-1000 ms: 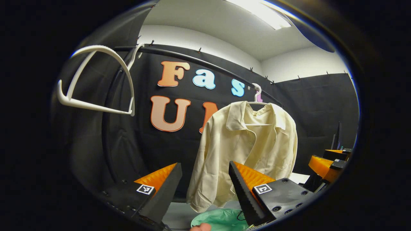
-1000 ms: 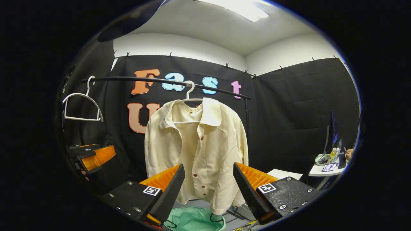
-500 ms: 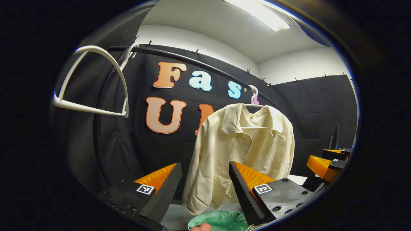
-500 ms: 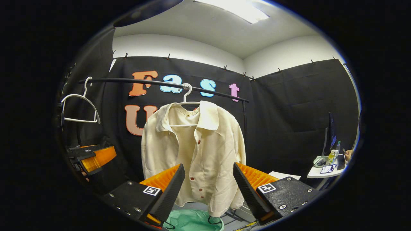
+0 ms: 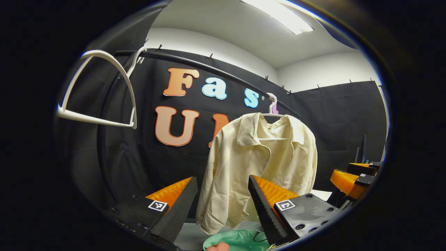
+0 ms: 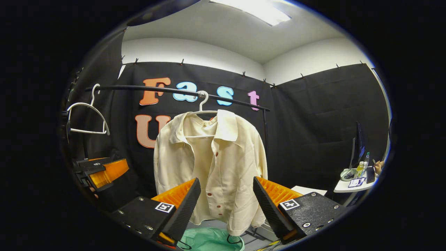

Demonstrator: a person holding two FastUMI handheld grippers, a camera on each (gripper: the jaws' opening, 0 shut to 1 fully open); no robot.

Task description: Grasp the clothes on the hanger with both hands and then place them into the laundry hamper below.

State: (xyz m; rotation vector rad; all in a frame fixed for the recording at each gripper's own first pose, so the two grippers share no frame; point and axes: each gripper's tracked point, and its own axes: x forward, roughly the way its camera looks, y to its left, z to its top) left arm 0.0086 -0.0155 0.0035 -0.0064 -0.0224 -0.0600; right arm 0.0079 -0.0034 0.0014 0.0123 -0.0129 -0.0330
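Over the last second the shirt (image 5: pixel 259 164) slid left in the left gripper view as that hand swung; approach only, no contact. It hangs on its hanger (image 6: pixel 202 106) from the rail (image 6: pixel 167 90), above the hamper (image 6: pixel 209 240). Left tongs (image 5: pixel 223 195) and right tongs (image 6: pixel 226 197) gape open, empty, short of the cloth.

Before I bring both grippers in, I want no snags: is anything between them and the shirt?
Nothing visible: the shirt hangs freely ahead of the open right gripper and left gripper.
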